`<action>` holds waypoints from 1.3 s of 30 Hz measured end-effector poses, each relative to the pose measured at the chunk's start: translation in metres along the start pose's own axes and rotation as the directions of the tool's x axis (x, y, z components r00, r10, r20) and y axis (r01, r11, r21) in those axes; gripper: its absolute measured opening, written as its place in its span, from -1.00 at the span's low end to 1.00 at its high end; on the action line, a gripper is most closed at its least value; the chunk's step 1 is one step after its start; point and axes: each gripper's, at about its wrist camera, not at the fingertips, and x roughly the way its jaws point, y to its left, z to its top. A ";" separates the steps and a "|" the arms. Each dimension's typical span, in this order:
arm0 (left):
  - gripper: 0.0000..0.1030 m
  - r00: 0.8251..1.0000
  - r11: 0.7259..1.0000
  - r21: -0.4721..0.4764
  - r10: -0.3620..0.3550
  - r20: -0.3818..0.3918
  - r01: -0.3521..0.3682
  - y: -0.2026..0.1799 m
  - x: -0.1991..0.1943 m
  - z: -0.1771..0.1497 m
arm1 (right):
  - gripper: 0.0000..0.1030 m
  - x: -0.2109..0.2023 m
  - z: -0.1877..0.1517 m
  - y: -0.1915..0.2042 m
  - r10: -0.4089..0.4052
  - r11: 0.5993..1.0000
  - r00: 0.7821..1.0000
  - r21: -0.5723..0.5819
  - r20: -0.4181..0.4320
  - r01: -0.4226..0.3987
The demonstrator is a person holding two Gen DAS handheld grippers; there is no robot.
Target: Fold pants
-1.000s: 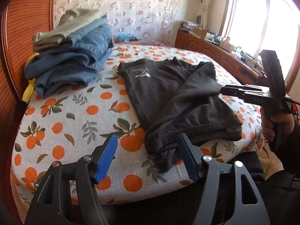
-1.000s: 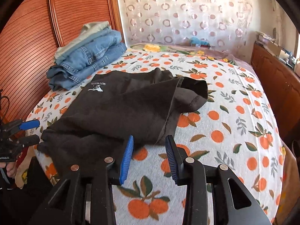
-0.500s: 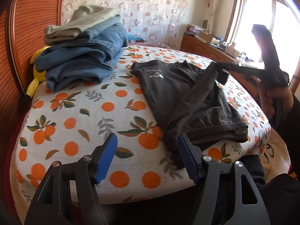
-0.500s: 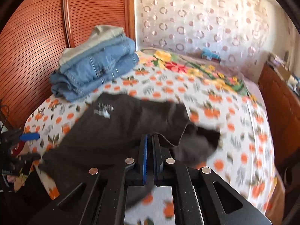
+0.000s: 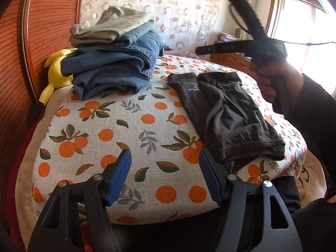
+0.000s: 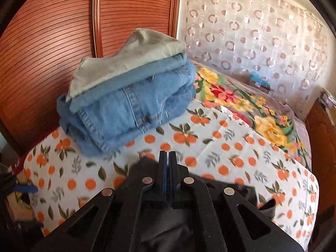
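Dark grey pants lie folded lengthwise on the orange-print bed cover, waistband toward the near edge. My left gripper is open and empty, low at the near edge of the bed, left of the pants. My right gripper is held up in the air above the far end of the pants. In the right wrist view its jaws stand shut with no cloth visibly between them; the pants lie below, mostly hidden behind it.
A stack of folded jeans with a beige garment on top sits at the back left of the bed. A yellow plush toy lies beside it against the wooden headboard. A floral blanket lies farther back.
My right gripper carried a pant leg over to the left, laid it on the other leg, and has risen away above the pants. My left gripper moved left and stayed open.
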 end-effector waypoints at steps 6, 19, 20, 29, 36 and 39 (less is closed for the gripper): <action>0.31 1.000 1.000 0.020 -0.016 0.004 0.016 -0.008 0.003 0.005 | -0.97 0.000 -0.006 -0.015 -0.019 0.998 1.000 0.054 -0.004 0.020; 0.19 0.996 0.987 0.132 -0.093 0.014 0.090 -0.053 0.038 0.063 | -0.30 -0.044 -0.101 -0.041 -0.082 0.980 0.995 0.179 -0.061 0.091; 0.16 0.995 0.985 0.142 -0.100 0.009 0.098 -0.056 0.042 0.067 | -0.29 -0.050 -0.108 -0.039 -0.079 0.978 0.995 0.187 -0.063 0.089; -0.20 0.986 0.962 0.220 -0.149 -0.078 0.163 -0.095 0.091 0.108 | -0.19 -0.051 -0.134 -0.049 -0.099 0.955 0.992 0.273 -0.074 0.116; -0.33 0.978 0.955 0.238 -0.145 -0.153 0.178 -0.112 0.128 0.132 | -0.18 -0.057 -0.141 -0.046 -0.141 0.949 0.987 0.272 -0.081 0.158; -0.33 0.974 0.954 0.246 -0.127 -0.190 0.172 -0.116 0.147 0.141 | -0.17 -0.059 -0.148 -0.043 -0.157 0.947 0.984 0.270 -0.085 0.174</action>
